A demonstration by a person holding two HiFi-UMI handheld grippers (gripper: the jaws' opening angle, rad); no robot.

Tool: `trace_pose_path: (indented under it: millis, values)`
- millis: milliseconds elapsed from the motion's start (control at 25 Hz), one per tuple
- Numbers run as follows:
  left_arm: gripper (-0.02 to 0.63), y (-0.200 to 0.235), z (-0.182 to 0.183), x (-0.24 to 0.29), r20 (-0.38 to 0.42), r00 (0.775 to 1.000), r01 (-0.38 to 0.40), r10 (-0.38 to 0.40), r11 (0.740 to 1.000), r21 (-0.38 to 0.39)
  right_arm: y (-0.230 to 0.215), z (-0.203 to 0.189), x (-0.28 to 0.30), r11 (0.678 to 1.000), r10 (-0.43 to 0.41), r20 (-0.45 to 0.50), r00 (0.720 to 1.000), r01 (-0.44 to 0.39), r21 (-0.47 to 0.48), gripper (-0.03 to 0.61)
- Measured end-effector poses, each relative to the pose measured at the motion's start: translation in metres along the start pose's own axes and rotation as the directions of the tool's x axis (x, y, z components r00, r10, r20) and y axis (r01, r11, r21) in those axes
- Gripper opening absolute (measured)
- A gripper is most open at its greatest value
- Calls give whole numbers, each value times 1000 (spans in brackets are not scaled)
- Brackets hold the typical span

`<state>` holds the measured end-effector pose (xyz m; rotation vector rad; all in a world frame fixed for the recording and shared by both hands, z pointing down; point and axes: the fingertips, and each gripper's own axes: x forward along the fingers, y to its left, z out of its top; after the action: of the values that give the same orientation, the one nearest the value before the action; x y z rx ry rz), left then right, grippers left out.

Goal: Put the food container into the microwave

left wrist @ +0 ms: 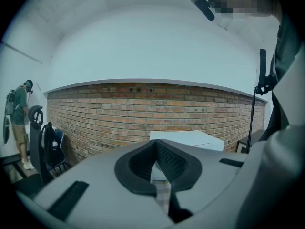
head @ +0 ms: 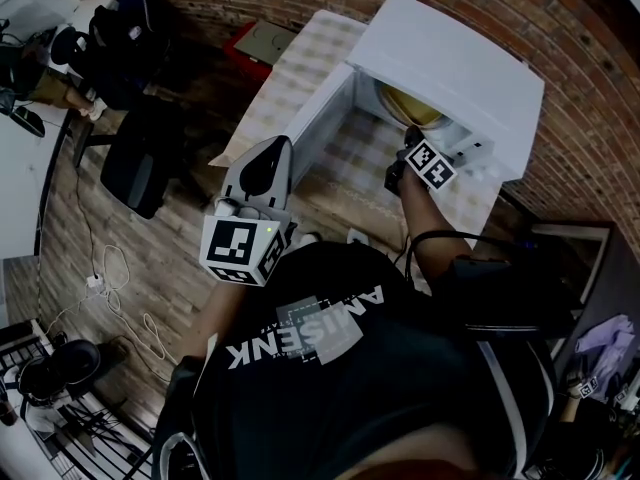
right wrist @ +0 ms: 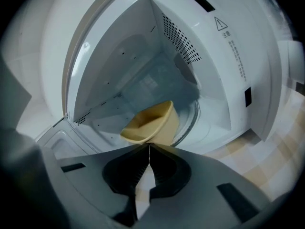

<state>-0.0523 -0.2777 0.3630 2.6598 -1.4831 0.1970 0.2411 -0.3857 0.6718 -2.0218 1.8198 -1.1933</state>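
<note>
Jaws of right gripper (right wrist: 149,146) meet at food container (right wrist: 153,124), hidden overhead.

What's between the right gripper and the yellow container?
Nothing. In the right gripper view, the right gripper is shut directly on the rim of the container, with no gap.

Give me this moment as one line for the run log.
right gripper: shut on food container rim | food container: inside open microwave | left gripper: shut, empty
</note>
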Motion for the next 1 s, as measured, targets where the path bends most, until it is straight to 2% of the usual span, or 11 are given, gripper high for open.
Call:
trace_pose_path:
  millis: [480, 1000]
  values:
    - [12, 0, -4, 3, -9, 1000, -16, 16, 1000, -4, -1, 7, 16, 1000, -3, 1, 1000, 3, 1, 40]
    - [12, -6, -8, 9, -13, 999, 31, -31, 999, -14, -6, 12, 8, 998, -39, 7, 999, 39, -42, 41]
